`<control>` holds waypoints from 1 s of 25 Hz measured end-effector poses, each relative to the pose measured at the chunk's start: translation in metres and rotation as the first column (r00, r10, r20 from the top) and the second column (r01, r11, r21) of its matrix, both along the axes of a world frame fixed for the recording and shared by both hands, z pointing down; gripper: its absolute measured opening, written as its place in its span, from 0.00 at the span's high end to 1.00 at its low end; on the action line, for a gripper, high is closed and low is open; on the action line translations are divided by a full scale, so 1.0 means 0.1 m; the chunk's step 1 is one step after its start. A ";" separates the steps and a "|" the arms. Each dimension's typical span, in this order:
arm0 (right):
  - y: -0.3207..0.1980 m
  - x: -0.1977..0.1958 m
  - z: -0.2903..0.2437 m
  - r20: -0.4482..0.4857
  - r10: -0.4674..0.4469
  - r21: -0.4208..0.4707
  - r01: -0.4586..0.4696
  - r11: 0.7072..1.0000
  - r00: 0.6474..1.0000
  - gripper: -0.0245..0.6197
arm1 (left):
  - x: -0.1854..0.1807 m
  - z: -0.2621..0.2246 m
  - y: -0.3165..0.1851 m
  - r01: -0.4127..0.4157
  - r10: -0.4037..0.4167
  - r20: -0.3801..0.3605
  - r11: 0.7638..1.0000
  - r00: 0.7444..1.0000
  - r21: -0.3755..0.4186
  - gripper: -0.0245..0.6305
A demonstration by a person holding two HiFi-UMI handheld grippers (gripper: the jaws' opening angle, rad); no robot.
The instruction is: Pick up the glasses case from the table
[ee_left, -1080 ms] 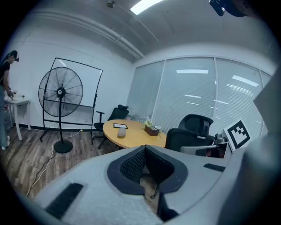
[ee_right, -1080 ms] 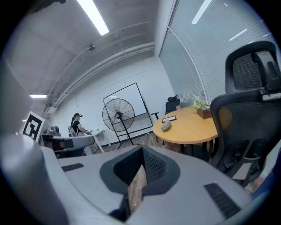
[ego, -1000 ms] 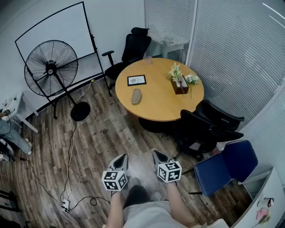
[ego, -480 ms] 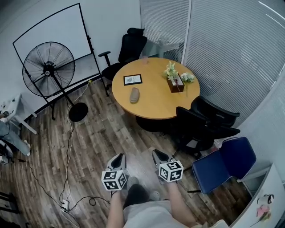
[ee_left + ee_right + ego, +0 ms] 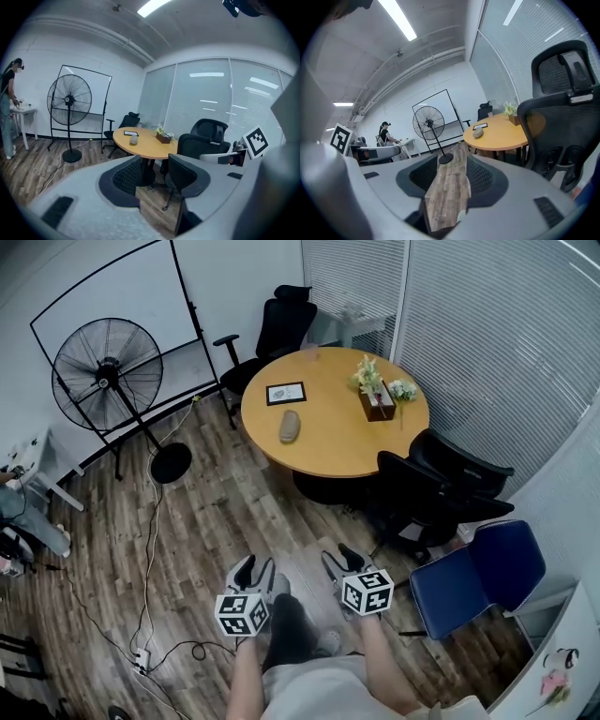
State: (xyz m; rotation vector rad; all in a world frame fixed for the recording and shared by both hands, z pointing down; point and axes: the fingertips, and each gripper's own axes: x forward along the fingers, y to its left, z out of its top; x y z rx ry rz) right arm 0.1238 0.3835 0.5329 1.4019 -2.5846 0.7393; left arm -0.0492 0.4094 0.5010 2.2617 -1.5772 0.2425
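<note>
Jaws on both tools have just been opening: the left gripper (image 5: 253, 568) stands spread wide, the right gripper (image 5: 339, 559) is clearly parted, and each frames only bare wooden floor (image 5: 216, 512), gripping and touching nothing. Both hover low in front of the person, well apart from the round table (image 5: 328, 460). The glasses case (image 5: 290, 425) lies there near its left edge, just beside a framed card (image 5: 286, 393). The case shows only as a small grey-brown oval, its detail too small to read. From above, marker cubes (image 5: 244, 614) block most of each tool's body.
</note>
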 end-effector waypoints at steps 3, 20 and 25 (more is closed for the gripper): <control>-0.07 0.01 0.05 0.001 0.006 -0.010 -0.006 1.000 1.000 0.65 | -0.03 0.04 -0.07 0.000 0.000 -0.004 1.000 1.000 0.000 0.69; -1.33 -0.36 0.33 -0.033 0.003 -0.088 -0.006 0.996 0.999 0.63 | -0.44 0.22 -1.51 -0.023 0.020 -0.094 0.999 0.995 -0.027 0.69; -2.01 -0.66 0.34 -0.035 0.011 -0.106 -0.015 0.994 0.999 0.63 | -0.73 0.20 -2.21 -0.043 0.038 -0.101 0.998 0.994 -0.038 0.69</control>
